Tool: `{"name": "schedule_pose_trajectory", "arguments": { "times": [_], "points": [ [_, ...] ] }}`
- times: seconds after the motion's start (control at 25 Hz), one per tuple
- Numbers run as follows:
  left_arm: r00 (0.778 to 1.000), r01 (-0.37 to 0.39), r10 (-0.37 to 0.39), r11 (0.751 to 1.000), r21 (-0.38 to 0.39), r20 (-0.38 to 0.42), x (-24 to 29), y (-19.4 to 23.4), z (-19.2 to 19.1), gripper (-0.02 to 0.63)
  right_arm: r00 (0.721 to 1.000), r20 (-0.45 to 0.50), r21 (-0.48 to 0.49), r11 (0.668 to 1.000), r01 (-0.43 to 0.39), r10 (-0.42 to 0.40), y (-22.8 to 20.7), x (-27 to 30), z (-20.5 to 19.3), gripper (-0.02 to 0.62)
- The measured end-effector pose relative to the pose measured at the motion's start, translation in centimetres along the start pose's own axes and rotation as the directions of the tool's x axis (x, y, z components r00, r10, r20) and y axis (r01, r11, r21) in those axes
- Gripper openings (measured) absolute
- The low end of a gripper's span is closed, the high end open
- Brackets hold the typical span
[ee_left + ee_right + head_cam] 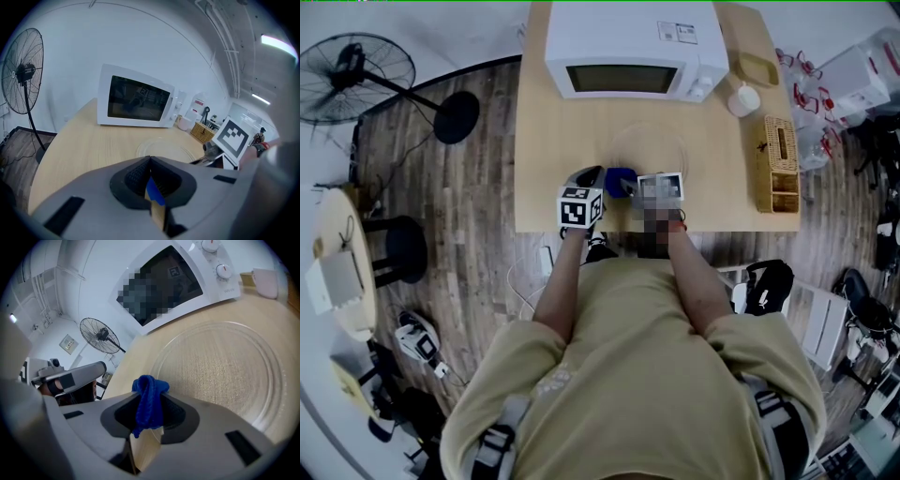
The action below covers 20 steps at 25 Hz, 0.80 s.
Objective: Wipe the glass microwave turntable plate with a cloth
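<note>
My right tongs (149, 405) clamp the blue cloth (150, 384), the glass plate (225, 366) just ahead; my left tongs (150, 160) are pressed together.

Clear glass plate (220, 376) lying flat, blue cloth (149, 401) — bunched between jaws

microwave (636, 47) at the far edge of the table (548, 141), turntable plate (649, 150) on the table just before it. cup (743, 98) right of the microwave, basket (778, 164) at the table's right edge. left gripper (589, 176) and right gripper (636, 186) side by side at the near edge, cloth (149, 394) between the right one's jaws, before the plate. fan (356, 75) on the floor, left of the table.
</note>
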State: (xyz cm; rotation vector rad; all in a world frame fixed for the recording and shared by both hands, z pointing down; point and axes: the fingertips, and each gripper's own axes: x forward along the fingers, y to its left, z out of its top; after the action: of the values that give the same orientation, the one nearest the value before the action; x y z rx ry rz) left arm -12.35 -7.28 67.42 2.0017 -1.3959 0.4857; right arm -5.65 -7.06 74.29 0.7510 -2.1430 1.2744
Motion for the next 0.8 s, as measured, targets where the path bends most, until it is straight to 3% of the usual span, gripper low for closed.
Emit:
{"name": "schedule_pose_trajectory", "arguments": {
  "times": [0.8],
  "points": [
    [0.998,0.049,-0.046,0.996,0.071,-0.033,2.2,-2.6,0.6,0.021,1.000,0.019,0.011,1.000,0.014,-0.014,-2.0,-1.8,0.1,0.118]
  ]
}}
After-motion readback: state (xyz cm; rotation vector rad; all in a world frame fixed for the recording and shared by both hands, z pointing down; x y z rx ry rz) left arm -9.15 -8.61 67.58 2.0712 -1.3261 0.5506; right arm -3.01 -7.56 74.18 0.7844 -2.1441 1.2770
